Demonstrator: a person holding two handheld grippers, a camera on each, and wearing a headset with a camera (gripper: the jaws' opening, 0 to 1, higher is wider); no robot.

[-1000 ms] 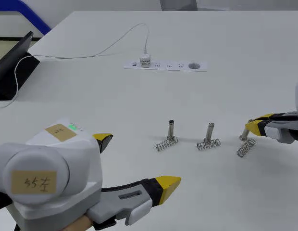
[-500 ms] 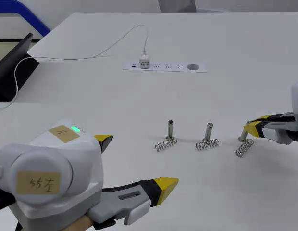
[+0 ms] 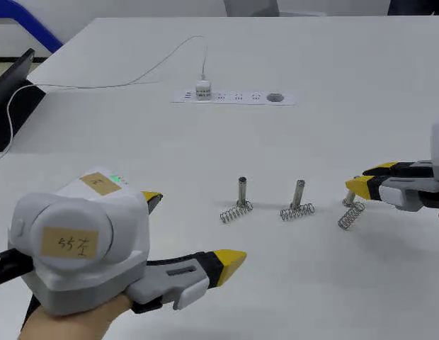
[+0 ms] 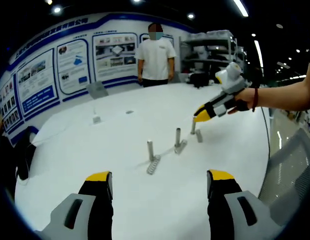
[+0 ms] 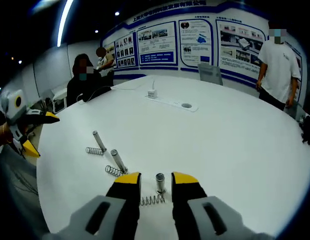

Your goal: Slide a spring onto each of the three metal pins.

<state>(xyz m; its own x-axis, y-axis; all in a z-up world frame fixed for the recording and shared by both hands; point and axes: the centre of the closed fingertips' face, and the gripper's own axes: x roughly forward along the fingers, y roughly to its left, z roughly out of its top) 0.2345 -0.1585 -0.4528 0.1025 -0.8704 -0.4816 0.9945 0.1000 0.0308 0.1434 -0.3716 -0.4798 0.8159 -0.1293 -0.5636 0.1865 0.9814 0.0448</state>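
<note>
Right yellow-tipped two-jaw gripper [image 5: 156, 176]: jaws narrowly parted, flanking rightmost short silver metal pin [image 5: 160, 184] | left yellow-tipped gripper [image 4: 159, 175]: jaws wide apart, empty, near-left.

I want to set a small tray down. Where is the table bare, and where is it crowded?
Bare: the wide stretch between the power strip and the pins, and the patch between the springs and the near edge. Crowded: the pin row, where the right gripper brackets the rightmost pin, and the corner by the left gripper.
</note>
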